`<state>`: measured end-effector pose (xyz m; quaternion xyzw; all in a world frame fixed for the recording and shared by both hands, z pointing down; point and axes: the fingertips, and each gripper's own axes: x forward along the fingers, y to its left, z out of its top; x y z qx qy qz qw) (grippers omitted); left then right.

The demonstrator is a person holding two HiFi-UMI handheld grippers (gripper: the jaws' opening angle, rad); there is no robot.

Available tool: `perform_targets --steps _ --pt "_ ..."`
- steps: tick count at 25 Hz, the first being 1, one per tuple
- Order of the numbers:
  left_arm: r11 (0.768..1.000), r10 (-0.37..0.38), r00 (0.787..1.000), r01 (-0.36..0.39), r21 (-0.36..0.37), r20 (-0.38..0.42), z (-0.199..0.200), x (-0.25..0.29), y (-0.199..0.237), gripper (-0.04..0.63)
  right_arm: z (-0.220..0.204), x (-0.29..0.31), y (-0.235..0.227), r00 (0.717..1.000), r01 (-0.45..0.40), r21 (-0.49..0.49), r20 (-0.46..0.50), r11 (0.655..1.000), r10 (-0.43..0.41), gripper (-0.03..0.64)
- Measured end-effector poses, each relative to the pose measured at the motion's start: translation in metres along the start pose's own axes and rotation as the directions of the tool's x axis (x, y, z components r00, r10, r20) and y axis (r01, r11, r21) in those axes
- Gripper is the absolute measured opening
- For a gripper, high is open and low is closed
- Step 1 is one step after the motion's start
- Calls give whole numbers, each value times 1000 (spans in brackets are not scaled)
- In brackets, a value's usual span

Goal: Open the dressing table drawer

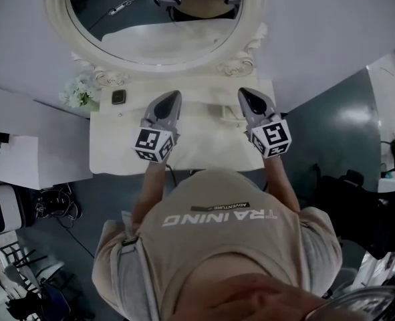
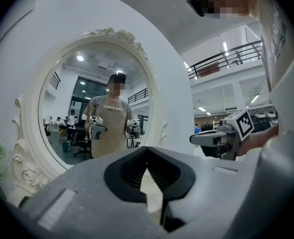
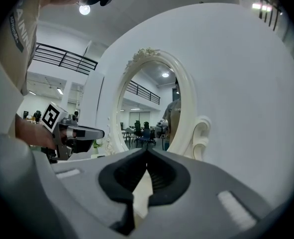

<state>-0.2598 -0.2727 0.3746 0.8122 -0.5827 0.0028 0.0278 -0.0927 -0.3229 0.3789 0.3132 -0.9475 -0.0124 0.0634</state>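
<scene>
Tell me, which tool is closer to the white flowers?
The left tool, on the flowers' side; the right tool is farther away.

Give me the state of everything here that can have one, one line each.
Left claw: shut, empty, above the dressing table.
Right claw: shut, empty, above the dressing table.
Drawer: front hidden from above; none seen pulled out.
Mirror: upright at the back of the dressing table.
Flowers: upright, beside the mirror's base.
</scene>
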Motion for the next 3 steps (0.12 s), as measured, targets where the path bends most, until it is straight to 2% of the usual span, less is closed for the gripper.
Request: perform_targets --steps 3 --pt "1000 -9 1000 9 2 -8 -3 2 2 6 -7 1 7 1000 -6 6 -9 1000 6 3"
